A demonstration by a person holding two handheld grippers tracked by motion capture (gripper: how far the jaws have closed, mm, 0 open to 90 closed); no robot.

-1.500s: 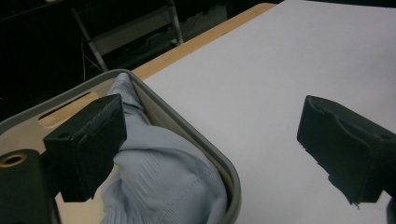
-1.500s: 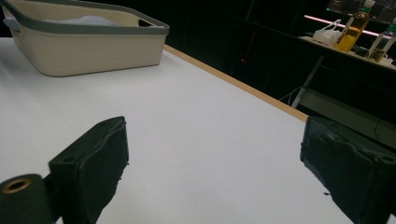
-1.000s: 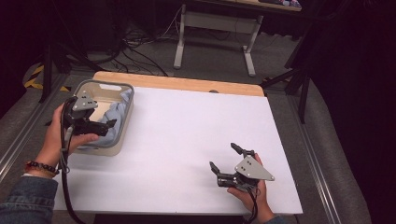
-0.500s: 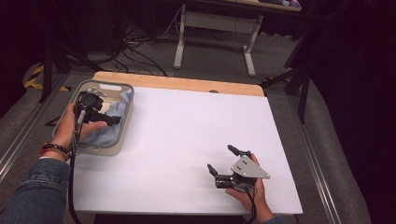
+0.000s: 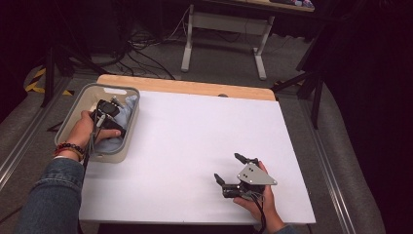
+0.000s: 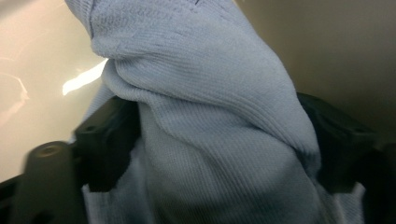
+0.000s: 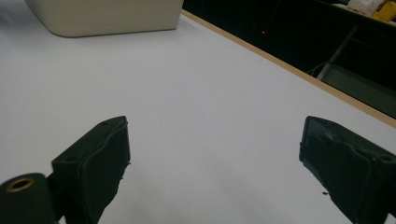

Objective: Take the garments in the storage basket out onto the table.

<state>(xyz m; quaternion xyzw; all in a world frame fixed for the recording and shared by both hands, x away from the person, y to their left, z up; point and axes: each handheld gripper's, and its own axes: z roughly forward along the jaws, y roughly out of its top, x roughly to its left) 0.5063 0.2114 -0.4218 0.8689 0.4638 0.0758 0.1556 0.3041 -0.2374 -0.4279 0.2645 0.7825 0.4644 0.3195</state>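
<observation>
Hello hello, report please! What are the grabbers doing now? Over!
Left gripper in the bin, jaws just closing around the blue cloth. Right gripper open, low over bare table. Nothing in the way. Over.

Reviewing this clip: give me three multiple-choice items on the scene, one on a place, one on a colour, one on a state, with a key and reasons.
1. Where is the left gripper?
A. inside the grey bin
B. on the floor
C. beside the right gripper

2. What colour is the knit cloth?
A. red
B. pale blue
C. black

3. How do the right gripper's jaws stand?
A. clamped on the cloth
B. shut on nothing
C. open over the white table

Key: 1 A, the high view shows that hand reaching into the bin; 2 B, the left gripper view shows pale blue ribbed fabric between its jaws, which have just been closing; 3 C, the right gripper view shows wide-apart jaws with bare table between.
</observation>
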